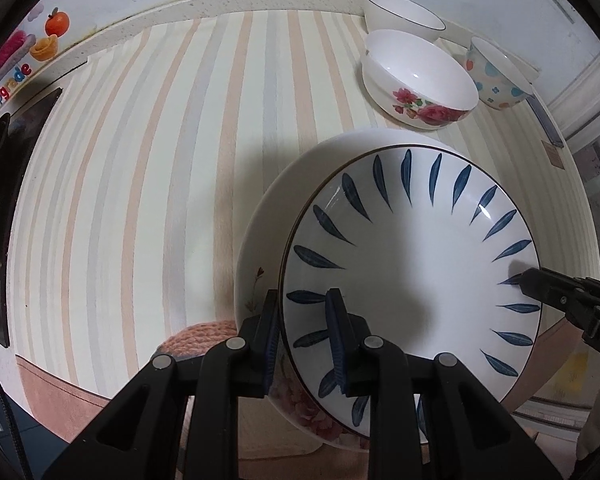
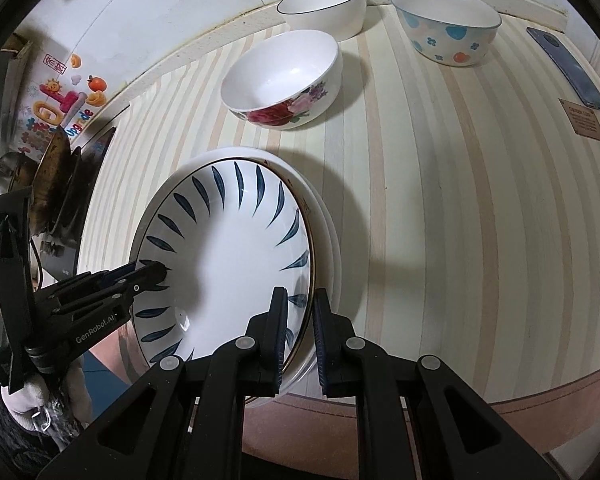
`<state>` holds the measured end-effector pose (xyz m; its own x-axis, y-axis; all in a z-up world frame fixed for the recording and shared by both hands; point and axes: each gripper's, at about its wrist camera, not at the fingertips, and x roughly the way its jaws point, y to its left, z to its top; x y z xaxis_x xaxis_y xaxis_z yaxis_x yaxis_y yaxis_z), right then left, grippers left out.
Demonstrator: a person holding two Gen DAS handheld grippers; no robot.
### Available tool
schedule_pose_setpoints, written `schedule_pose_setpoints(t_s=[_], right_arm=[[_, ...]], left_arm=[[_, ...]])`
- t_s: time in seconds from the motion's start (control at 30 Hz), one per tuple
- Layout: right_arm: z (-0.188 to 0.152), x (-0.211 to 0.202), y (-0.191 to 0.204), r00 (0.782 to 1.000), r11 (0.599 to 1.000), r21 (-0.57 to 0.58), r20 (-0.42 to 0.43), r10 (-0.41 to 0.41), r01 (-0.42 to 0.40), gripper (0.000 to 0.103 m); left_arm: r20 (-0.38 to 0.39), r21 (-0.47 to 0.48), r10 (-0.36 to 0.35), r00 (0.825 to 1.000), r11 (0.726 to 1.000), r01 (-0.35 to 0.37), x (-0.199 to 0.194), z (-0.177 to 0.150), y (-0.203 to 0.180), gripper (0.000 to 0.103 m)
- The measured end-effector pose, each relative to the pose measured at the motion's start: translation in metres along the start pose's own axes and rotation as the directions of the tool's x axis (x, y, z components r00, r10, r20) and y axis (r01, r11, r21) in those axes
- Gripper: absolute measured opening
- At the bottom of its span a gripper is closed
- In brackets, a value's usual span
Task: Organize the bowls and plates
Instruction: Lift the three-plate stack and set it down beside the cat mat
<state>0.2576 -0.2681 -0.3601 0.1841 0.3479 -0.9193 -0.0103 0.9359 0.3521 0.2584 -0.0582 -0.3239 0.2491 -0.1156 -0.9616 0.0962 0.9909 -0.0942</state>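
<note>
On the striped cloth-covered table (image 2: 440,200), the white plate with blue leaf strokes (image 1: 412,280) sits atop a white floral plate (image 1: 260,248) near the front edge, while behind stand a white rose-printed bowl (image 2: 284,80), a plain white dark-rimmed bowl (image 2: 324,4), a pastel spotted bowl (image 2: 448,24) and, far right, a blue phone (image 2: 564,68). The left gripper (image 1: 304,328) straddles the blue-leaf plate's near-left rim, jaws narrowly apart with the rim between them, and the right gripper (image 2: 300,320) likewise brackets the opposite rim, though firm contact is hard to judge. The floral plate is mostly hidden, and the left edge holds dim, blurred cookware (image 2: 52,184).
</note>
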Motion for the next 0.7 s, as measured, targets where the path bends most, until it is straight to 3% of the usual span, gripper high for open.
schedule_pose_setpoints(t_s=[0.4, 0.7], right_arm=[[-0.002, 0.001, -0.008, 0.998, 0.994, 0.099, -0.028, 0.053, -0.050, 0.017], [-0.010, -0.025, 0.007, 1.000, 0.998, 0.063, -0.014, -0.014, 0.015, 0.025]], left_arm=[[-0.027, -0.042, -0.035, 0.999, 0.999, 0.034, -0.002, 0.004, 0.009, 0.021], [0.007, -0.041, 0.003, 1.000, 0.999, -0.003, -0.026, -0.009, 0.009, 0.021]])
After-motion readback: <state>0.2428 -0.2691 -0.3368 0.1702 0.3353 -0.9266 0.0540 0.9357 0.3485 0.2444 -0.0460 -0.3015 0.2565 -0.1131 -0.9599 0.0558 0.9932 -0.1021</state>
